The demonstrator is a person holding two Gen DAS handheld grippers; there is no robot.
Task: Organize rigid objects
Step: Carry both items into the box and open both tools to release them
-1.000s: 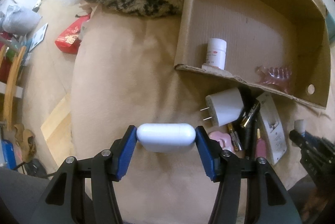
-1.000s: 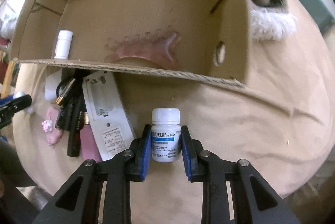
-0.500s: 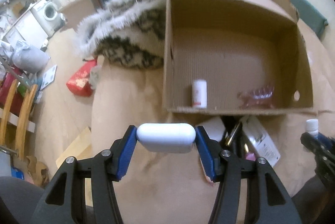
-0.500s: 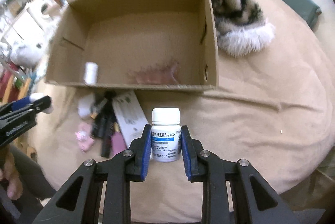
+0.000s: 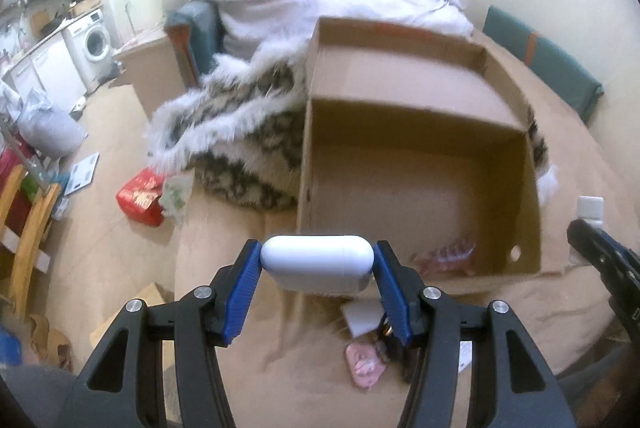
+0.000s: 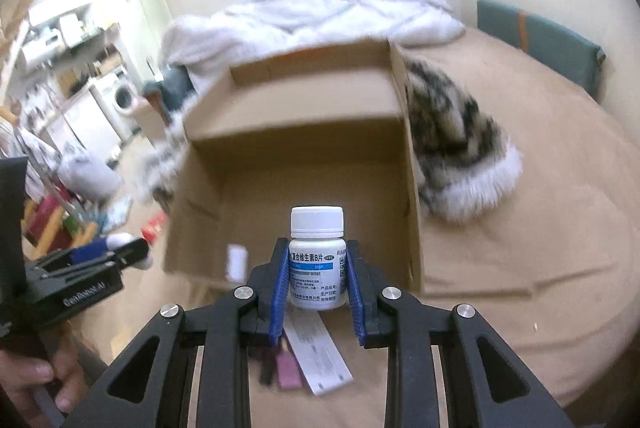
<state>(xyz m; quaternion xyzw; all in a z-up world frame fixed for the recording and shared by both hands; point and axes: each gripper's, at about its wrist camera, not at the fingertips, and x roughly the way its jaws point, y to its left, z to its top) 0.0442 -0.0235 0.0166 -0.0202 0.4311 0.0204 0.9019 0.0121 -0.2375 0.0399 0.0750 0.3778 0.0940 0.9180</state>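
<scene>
Tongs (image 5: 318, 264) (image 6: 318, 268) tilt downward, clamping capsule case (image 5: 317, 262) and bottle (image 6: 317, 260).

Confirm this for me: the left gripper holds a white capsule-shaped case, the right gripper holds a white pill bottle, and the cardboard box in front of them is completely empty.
Not quite. The left gripper does hold the white capsule-shaped case and the right gripper the white pill bottle, but the cardboard box is not empty: the left wrist view shows a pink hair claw on its floor.

The left hand-held gripper (image 5: 318, 270) clamps a white case (image 5: 317, 256) above the cardboard box's (image 5: 420, 155) near wall. The right hand-held gripper (image 6: 318, 268) grips a pill bottle (image 6: 317, 258) upright there too.
</scene>
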